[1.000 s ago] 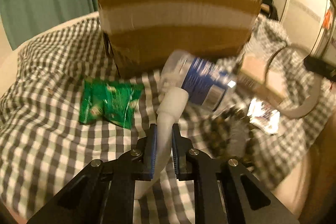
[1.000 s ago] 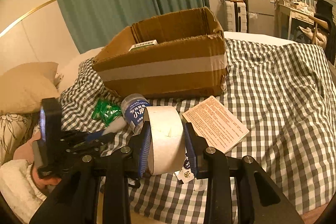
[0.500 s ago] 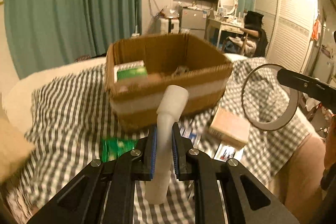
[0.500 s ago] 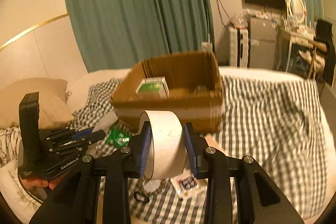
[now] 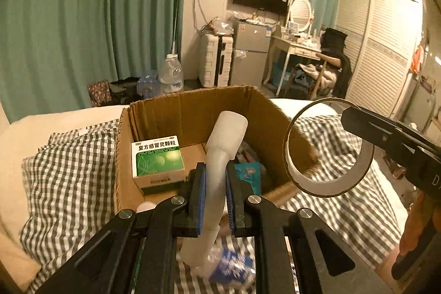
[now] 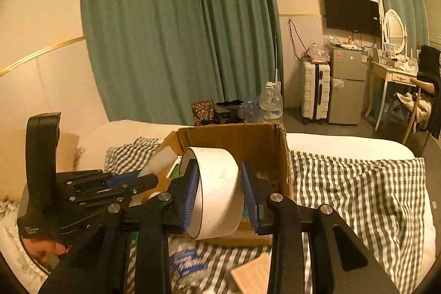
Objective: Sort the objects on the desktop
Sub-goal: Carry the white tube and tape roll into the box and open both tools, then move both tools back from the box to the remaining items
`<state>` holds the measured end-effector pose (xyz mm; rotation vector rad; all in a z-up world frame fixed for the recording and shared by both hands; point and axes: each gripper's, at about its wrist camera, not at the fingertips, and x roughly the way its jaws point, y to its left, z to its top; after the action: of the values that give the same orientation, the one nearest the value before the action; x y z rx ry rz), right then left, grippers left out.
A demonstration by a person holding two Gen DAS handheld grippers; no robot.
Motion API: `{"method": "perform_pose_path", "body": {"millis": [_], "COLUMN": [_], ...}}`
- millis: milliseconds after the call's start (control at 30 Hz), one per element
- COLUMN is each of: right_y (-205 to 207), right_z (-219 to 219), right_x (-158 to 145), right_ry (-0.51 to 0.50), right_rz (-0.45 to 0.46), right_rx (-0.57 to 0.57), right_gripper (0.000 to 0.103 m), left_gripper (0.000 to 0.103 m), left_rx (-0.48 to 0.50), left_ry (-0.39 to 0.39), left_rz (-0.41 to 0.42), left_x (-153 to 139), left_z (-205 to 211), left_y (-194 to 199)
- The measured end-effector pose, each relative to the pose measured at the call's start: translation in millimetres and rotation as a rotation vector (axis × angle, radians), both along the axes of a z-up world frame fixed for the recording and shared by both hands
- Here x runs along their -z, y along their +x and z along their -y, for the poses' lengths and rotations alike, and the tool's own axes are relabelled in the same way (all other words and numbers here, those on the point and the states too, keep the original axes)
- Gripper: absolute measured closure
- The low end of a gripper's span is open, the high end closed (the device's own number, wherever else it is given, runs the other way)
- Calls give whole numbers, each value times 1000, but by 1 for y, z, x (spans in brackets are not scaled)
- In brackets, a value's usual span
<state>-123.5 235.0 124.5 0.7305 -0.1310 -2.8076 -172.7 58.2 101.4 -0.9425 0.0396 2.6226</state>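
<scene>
Holding two items at once, I log them near to far. Item one: my left gripper, pads clamped together on the thin neck of a translucent white plastic nozzle piece, its wide end pointing ahead and up. Item two: my right gripper, jaws closed across the width of a roll of white tape, seen off to the right of the left gripper as a hoop. A second ago both sat low over the checked bedcover, with the cardboard box looming ahead; now both have risen and I look down into its open top, directly beyond the fingertips. Inside: a green medicine carton ahead-left, a teal packet ahead-right. Below the jaws, a blue-labelled bottle remains on the cover. My reading: lift finished, both items nearly over the box, release next.
</scene>
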Motion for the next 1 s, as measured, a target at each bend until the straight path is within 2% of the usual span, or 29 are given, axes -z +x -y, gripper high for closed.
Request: {"method": "perform_pose_path", "body": {"millis": [167,300,333,367,400,433,467,500,533,700,833,1000], "right_y": [-43,-58,-60,-60,-60,-56,-52,-48,-45,-21,8,45], "right_z": [-9,-23,-28,-31,-36,-41,-43,-46,-47,-49,-45,-42], "right_x": [33,59,64,65,63,61,60,58,57,50,49,62], "right_ry": [-19,-70,-74,-78,-83,-91,-94,-95,-93,-81,-58,-78], "right_rz": [49,77,92,90,80,60,50,44,40,26,22,73], "right_rx": [3,12,30,40,49,64,73,83,91,86,70,50], "right_gripper": [72,71,62,57,48,46,45,39,34,34,34,34], "left_gripper": [90,88,83,80,66,39,28,18,18,18,11,10], "left_rx": [-15,-24,-26,-30,-45,-62,-97,-134,-145,-169,-196,-223], "left_ry": [-6,-19,-27,-33,-41,-45,-51,-43,-26,-21,-22,-6], "left_rz": [50,92,93,94,97,104,109,99,89,88,67,78], "left_x": [32,58,61,64,67,68,70,70,69,62,54,52], "left_z": [-6,-9,-11,-11,-11,-11,-10,-8,-5,8,20,32], "left_y": [-37,-53,-55,-56,-57,-58,-59,-56,-52,-25,9,55]}}
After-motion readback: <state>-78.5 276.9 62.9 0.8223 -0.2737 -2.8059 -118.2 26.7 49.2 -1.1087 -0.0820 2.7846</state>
